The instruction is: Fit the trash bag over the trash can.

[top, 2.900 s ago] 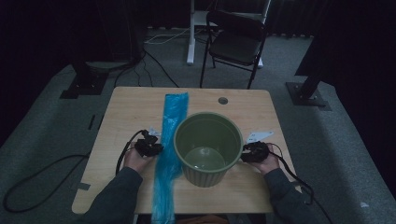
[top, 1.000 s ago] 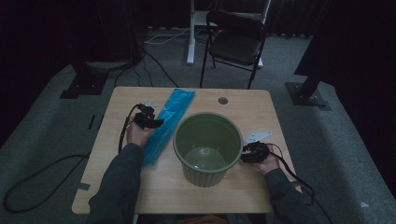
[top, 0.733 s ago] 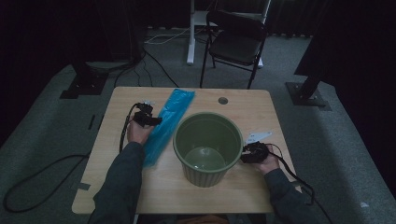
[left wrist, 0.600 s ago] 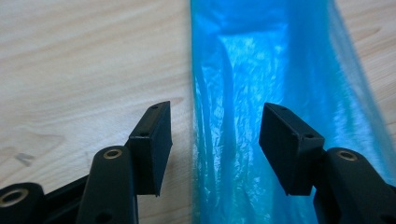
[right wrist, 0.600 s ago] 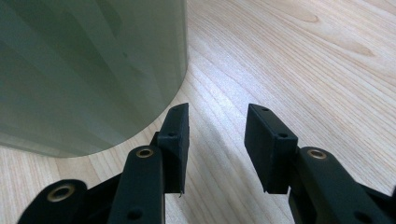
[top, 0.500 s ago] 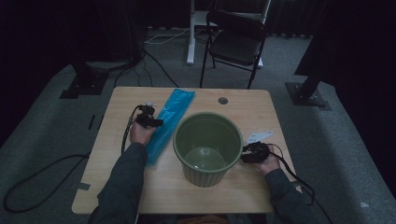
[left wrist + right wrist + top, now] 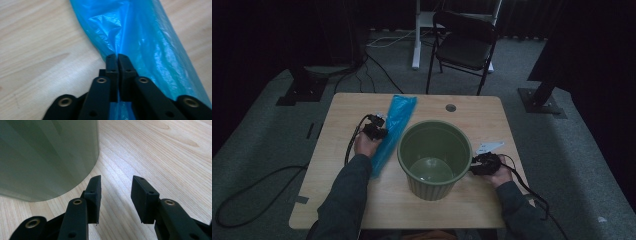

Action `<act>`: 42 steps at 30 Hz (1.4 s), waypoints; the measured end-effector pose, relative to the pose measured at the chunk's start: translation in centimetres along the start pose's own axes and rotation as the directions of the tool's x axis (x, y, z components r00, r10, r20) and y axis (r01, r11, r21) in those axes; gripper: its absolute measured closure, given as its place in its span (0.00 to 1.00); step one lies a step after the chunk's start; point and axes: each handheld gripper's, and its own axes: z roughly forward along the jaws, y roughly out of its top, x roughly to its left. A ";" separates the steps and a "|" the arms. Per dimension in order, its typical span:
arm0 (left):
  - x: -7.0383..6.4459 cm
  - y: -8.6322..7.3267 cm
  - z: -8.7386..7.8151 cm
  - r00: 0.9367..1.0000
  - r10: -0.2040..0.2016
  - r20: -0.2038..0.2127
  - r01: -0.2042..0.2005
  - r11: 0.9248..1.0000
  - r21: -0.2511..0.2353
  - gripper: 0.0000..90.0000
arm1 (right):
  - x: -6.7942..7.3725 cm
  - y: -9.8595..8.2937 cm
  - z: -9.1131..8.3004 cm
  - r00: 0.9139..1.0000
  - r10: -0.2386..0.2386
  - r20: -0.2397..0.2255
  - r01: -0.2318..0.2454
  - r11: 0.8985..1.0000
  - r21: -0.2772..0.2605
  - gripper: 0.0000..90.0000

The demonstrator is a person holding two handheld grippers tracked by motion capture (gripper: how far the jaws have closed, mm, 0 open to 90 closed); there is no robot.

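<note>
Dim light is falling over a pale wooden table (image 7: pixel 337 200), and on its left half a blue plastic bag (image 7: pixel 393 127) is lying flat and folded into a long strip, running from near the far edge back toward the person, just beside a green bin (image 7: pixel 434 155) that is standing upright at the middle. The bag is looking thin, soft and crinkly, so it is likely weighing almost nothing, sliding easily on the smooth wood and drooping wherever it is not supported; a pinch on an edge or on a bunched fold is probably serving best, while a sharp tug is risking a tear. The left gripper (image 7: pixel 117 57) is doing just that, its jaws pressed together on a gathered fold at the strip's edge, with the film wrinkling around the tips. The right gripper (image 7: pixel 115 192) is resting low over bare wood just beside the bin's wall, its jaws standing apart and holding nothing. The bin is looking like stiff, light plastic with its mouth wide open, ready to take the bag as a liner, and it is likely tipping easily if nudged. A small white scrap (image 7: pixel 490 147) is lying near the right hand. Beyond the table, a dark folding chair (image 7: pixel 464 47) is standing on grey carpet, cables are trailing across the floor, and black curtains are closing off the room.
</note>
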 end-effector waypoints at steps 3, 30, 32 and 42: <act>0.0 -0.8 -0.6 0.999 0.024 0.041 -0.024 1.000 0.005 0.99 | 0.0 0.0 0.0 1.000 0.002 0.001 -0.002 1.000 0.000 0.67; 0.1 -1.8 -7.9 0.962 0.119 0.245 -0.082 0.985 -0.154 0.99 | 0.1 0.1 0.1 1.000 -0.003 -0.009 0.003 1.000 0.004 0.67; 0.0 -1.7 -8.5 0.959 0.129 0.251 -0.088 0.982 -0.170 0.99 | 0.1 0.1 0.1 1.000 -0.003 -0.009 0.003 1.000 0.005 0.67; -0.2 -1.2 -11.3 0.949 0.188 0.252 -0.132 0.965 -0.226 0.99 | 0.0 0.3 0.3 1.000 -0.007 -0.014 0.007 1.000 0.007 0.67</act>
